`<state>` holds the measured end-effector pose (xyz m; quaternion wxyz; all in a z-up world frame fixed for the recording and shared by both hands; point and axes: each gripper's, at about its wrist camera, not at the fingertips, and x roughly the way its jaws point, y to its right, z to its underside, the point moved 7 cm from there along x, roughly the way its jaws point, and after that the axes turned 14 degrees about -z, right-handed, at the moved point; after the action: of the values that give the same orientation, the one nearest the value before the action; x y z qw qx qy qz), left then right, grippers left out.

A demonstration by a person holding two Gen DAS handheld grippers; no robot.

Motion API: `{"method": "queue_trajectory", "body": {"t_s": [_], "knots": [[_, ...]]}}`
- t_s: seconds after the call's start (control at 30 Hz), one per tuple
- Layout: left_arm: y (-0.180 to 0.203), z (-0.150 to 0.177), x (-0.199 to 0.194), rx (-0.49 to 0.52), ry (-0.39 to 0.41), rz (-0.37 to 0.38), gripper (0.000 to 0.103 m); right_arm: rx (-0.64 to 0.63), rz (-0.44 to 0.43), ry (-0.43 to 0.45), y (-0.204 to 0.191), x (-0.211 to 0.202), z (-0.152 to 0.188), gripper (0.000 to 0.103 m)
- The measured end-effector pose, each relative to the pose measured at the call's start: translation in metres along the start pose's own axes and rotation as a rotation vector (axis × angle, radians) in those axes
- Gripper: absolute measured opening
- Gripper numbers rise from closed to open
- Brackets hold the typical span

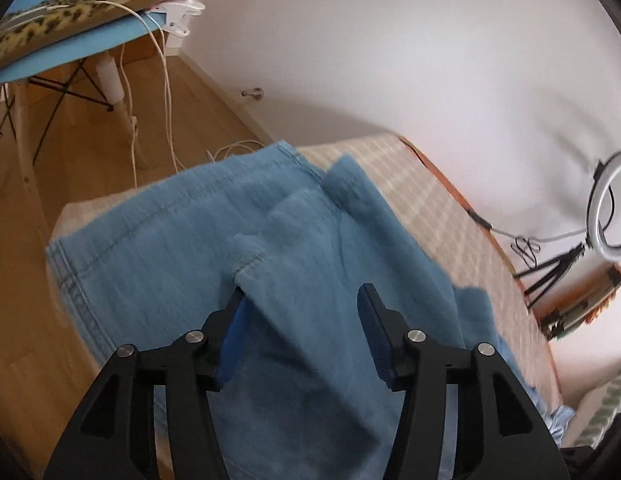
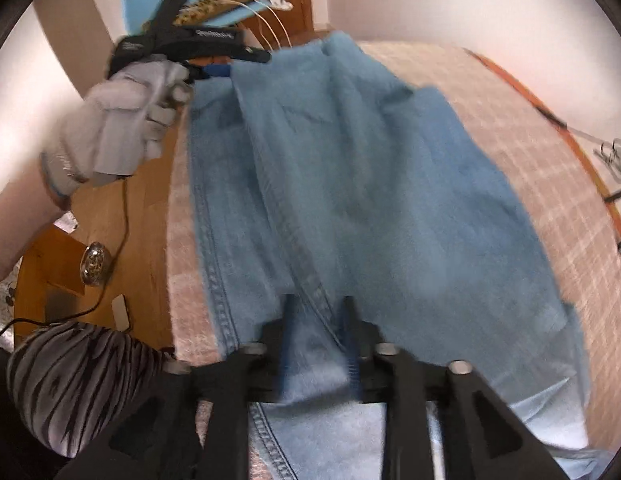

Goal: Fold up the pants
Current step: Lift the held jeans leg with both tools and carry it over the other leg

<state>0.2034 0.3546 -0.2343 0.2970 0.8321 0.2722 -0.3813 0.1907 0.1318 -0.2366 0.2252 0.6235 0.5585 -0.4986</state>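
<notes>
Blue denim pants lie folded lengthwise on a beige checked surface, with the hem end hanging a little over its far edge. My left gripper stands open over a raised fold of denim, and its pads do not press on it. In the right wrist view the pants run away from me. My right gripper is open and low over a seam, with cloth lying loose between its fingers; the picture is blurred. A grey-gloved hand holds the left gripper at the pants' far left corner.
A blue chair with a leopard-print cushion and hanging white cables stands on the wooden floor beyond the surface. A ring light on a small tripod is at the right. Grey-and-black striped fabric is at lower left.
</notes>
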Motion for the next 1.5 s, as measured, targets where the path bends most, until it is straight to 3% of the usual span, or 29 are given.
{"method": "queue_trajectory", "body": {"t_s": [0.07, 0.13, 0.2, 0.33, 0.4, 0.6, 0.63, 0.7, 0.83, 0.9, 0.97, 1.0, 1.03, 1.1, 1.37, 1.5], "knots": [[-0.005, -0.005, 0.005, -0.024, -0.006, 0.001, 0.041, -0.016, -0.025, 0.040, -0.004, -0.015, -0.017, 0.041], [-0.010, -0.006, 0.008, -0.042, -0.013, 0.015, 0.020, -0.015, -0.052, 0.088, -0.002, -0.028, -0.040, 0.054], [-0.013, -0.006, 0.007, -0.037, 0.001, 0.004, 0.016, -0.002, -0.058, 0.138, 0.007, -0.037, -0.068, 0.067], [-0.022, -0.005, 0.002, -0.019, 0.030, 0.007, 0.010, 0.054, -0.086, 0.201, 0.044, -0.028, -0.135, 0.067], [-0.027, -0.005, 0.001, -0.019, 0.033, 0.015, 0.009, 0.056, -0.049, 0.203, 0.062, -0.011, -0.169, 0.067], [-0.026, -0.005, 0.009, 0.044, 0.019, 0.015, 0.010, 0.121, -0.069, 0.181, 0.115, 0.059, -0.249, 0.067], [-0.026, -0.005, 0.011, 0.044, 0.011, 0.018, 0.013, 0.133, -0.060, 0.173, 0.123, 0.072, -0.258, 0.067], [-0.027, -0.007, 0.017, 0.032, -0.005, 0.019, 0.025, 0.146, -0.055, 0.150, 0.132, 0.092, -0.267, 0.067], [-0.028, -0.012, 0.025, 0.030, -0.004, 0.012, 0.026, 0.158, -0.059, 0.093, 0.139, 0.127, -0.270, 0.066], [-0.026, -0.013, 0.026, 0.046, 0.007, 0.002, 0.024, 0.147, -0.045, 0.088, 0.136, 0.134, -0.267, 0.061], [-0.025, -0.013, 0.026, 0.057, 0.021, -0.013, 0.014, 0.128, -0.058, 0.094, 0.131, 0.136, -0.267, 0.037], [-0.025, -0.012, 0.026, 0.060, 0.022, -0.009, 0.012, 0.130, -0.065, 0.096, 0.128, 0.136, -0.267, 0.016], [-0.025, -0.012, 0.025, 0.058, 0.026, -0.009, 0.011, 0.133, -0.072, 0.093, 0.127, 0.135, -0.266, 0.007], [-0.026, -0.012, 0.019, 0.058, 0.042, 0.001, 0.009, 0.128, -0.056, 0.098, 0.121, 0.131, -0.265, 0.000], [-0.046, -0.015, -0.025, 0.020, 0.125, 0.048, 0.008, 0.049, -0.053, 0.244, 0.076, 0.067, -0.285, 0.000], [-0.062, -0.014, -0.036, 0.007, 0.143, 0.045, 0.008, -0.002, -0.052, 0.250, 0.050, 0.061, -0.302, 0.000]]}}
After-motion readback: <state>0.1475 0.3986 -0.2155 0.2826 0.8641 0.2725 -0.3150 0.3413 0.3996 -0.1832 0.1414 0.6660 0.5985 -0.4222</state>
